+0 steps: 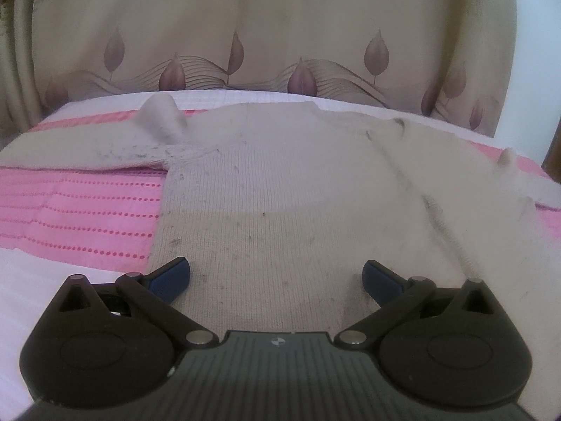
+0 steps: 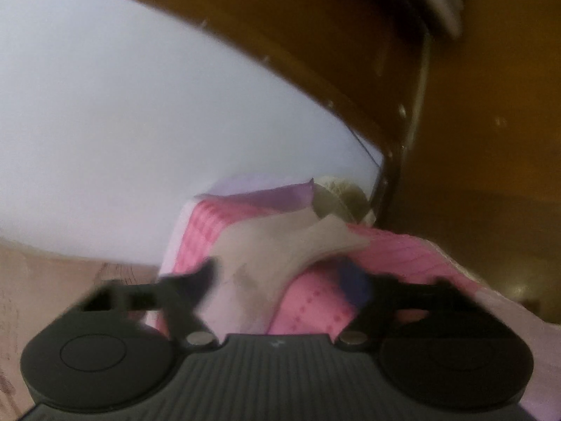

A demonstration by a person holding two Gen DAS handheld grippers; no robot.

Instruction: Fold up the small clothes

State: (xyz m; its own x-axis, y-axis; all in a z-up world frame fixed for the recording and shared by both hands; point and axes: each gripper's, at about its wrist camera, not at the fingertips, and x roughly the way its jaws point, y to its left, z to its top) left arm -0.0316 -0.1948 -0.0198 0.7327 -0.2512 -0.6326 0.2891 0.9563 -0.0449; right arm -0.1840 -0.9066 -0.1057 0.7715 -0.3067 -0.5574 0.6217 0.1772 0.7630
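Note:
A cream knitted sweater point(image 1: 280, 182) lies spread flat on a pink and white bedcover point(image 1: 80, 210). One sleeve point(image 1: 77, 147) stretches out to the left, with a bit of cloth point(image 1: 161, 115) standing up near the shoulder. The other sleeve point(image 1: 470, 182) runs off to the right. My left gripper point(image 1: 277, 277) hovers open over the sweater's lower body, with nothing between its blue pads. The right wrist view is blurred. There my right gripper point(image 2: 280, 277) has its jaws apart, and a pale strip of sweater cloth point(image 2: 273, 245) lies between the fingers on the pink cover point(image 2: 315, 308) without being pinched.
A beige curtain point(image 1: 245, 28) with a leaf pattern hangs just behind the bed's far edge. On the right side a white wall point(image 2: 140, 98) and a brown wooden frame point(image 2: 455, 112) stand close beyond the corner of the bed. A floor point(image 2: 52, 273) shows at the lower left.

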